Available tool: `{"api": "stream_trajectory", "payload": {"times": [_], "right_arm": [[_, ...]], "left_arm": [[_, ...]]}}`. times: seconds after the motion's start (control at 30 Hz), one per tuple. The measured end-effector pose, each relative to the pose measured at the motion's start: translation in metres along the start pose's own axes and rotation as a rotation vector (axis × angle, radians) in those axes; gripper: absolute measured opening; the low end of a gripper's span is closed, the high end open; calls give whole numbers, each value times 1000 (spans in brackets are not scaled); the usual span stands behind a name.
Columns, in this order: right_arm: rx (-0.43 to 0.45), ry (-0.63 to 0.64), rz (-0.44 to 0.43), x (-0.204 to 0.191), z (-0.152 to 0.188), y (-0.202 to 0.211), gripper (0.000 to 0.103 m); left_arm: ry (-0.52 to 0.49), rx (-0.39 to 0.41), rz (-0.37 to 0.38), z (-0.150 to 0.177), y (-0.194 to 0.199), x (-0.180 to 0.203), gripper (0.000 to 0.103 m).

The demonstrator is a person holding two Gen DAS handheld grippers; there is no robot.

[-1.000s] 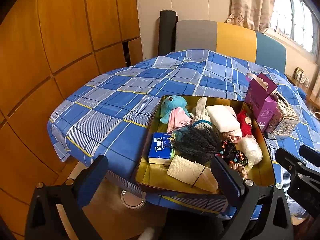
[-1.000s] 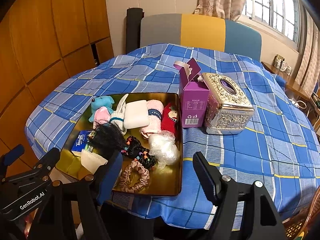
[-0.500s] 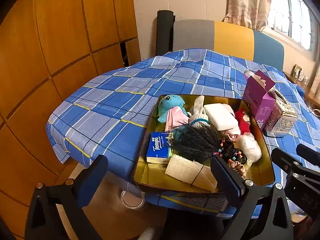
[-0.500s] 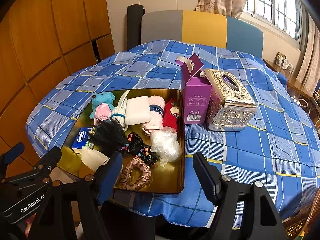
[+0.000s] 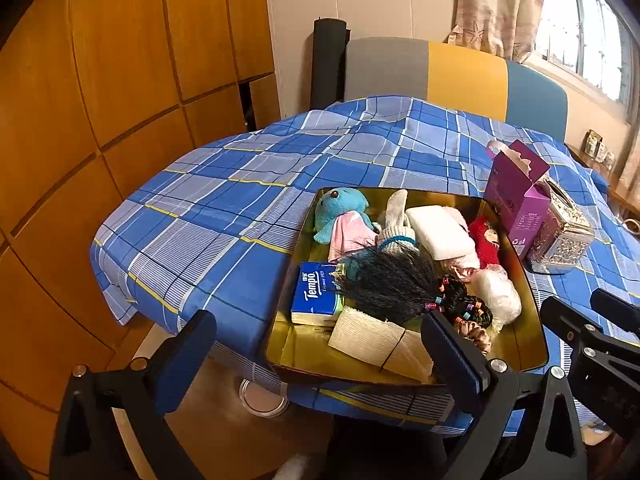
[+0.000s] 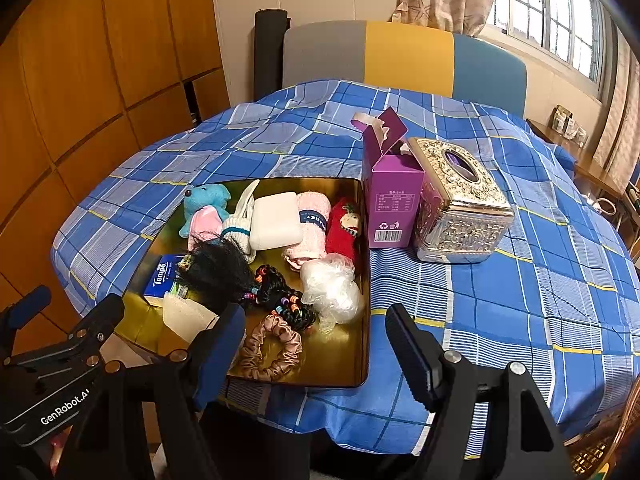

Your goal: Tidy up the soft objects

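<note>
Nothing moved | both grippers point(image 5: 320, 354) point(image 6: 316, 344) spread, empty | gold metal tray point(image 6: 352, 364): plush, fuzzy, satin bits

We see bare worktop point(image 6: 500, 300) right of the crowded tray point(image 6: 362, 280), with purple box point(image 6: 390, 196) and silver tissue box point(image 6: 460, 200) blocking farther right.

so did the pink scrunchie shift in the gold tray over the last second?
No. The pink scrunchie lies in the same near corner of the gold tray, just in front of the beaded black hair ties, as before.
</note>
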State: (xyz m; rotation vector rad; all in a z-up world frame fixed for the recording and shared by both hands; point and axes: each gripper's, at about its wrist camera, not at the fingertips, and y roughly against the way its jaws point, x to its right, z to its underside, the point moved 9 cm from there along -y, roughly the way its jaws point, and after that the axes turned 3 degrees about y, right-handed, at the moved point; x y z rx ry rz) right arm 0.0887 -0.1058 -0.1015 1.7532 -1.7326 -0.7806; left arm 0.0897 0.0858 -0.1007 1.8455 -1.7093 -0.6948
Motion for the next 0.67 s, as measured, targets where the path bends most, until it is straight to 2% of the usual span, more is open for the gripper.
{"api": "stream_trajectory", "payload": {"times": [0.67], "right_arm": [[-10, 1, -2, 0, 1, -1, 74]], "left_arm": [[16, -9, 18, 2, -2, 0, 103]]}}
